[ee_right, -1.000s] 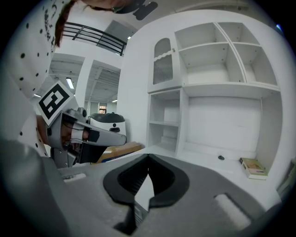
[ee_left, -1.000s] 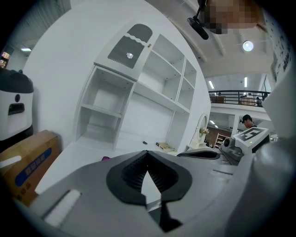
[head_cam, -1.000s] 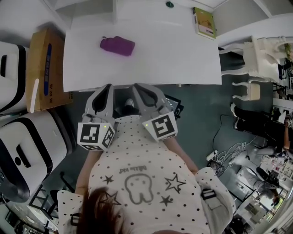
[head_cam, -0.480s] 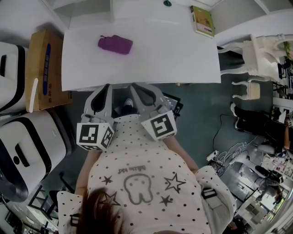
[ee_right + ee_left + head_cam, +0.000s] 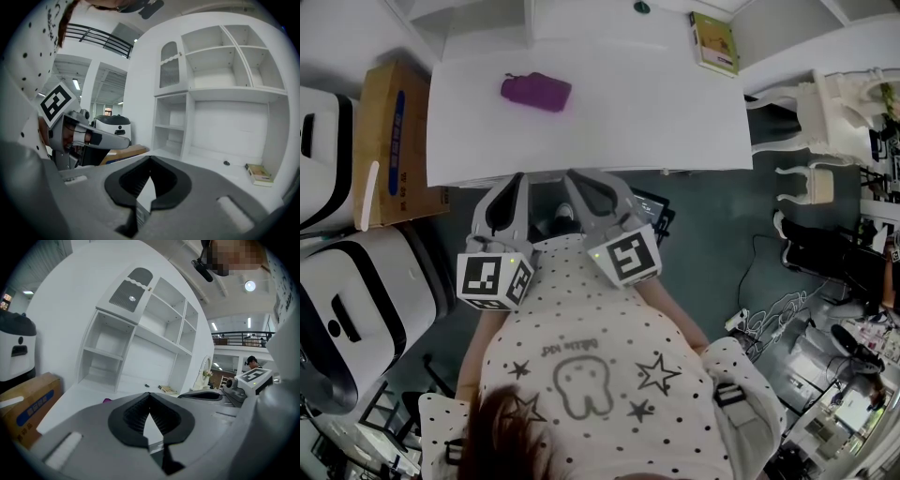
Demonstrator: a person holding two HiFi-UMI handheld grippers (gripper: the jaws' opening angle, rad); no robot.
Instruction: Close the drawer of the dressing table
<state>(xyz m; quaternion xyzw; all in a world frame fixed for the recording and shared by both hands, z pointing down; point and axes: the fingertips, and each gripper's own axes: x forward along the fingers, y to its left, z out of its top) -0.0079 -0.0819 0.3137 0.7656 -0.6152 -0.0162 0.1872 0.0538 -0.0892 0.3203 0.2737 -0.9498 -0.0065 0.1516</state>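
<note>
- Drawer [image 5: 675, 173]: from the head view it shows only as a thin shaded strip under the near edge of the dressing table's white desk [image 5: 609, 122]. I cannot tell how far in it sits.
- Left gripper [image 5: 521, 178]: the fingers are closed with nothing between them. In the left gripper view [image 5: 150, 401] the ribbed pads meet at the tip, with a small teardrop gap behind them.
- Right gripper [image 5: 570, 176]: the fingers are likewise closed and empty. The right gripper view [image 5: 150, 160] shows the same teardrop gap, with white desk surface visible through it.
- Both sets of fingertips lie at the desk's near edge, on the line of the drawer strip and left of its middle. The tips are near each other and angled slightly inward. I cannot tell whether they touch the edge.
- Marker cubes [image 5: 495, 279] [image 5: 625, 258] sit close against the person's dotted shirt [image 5: 581, 375].
- On the desk, a purple pouch [image 5: 536, 92] lies toward the far left, well apart from the fingers. A book [image 5: 715, 44] lies at the far right corner.
- Open white shelves [image 5: 225, 61] rise behind the desk.
- Cardboard box [image 5: 389, 141] stands just left of the desk, and a white chair [image 5: 839, 112] stands off to its right.
</note>
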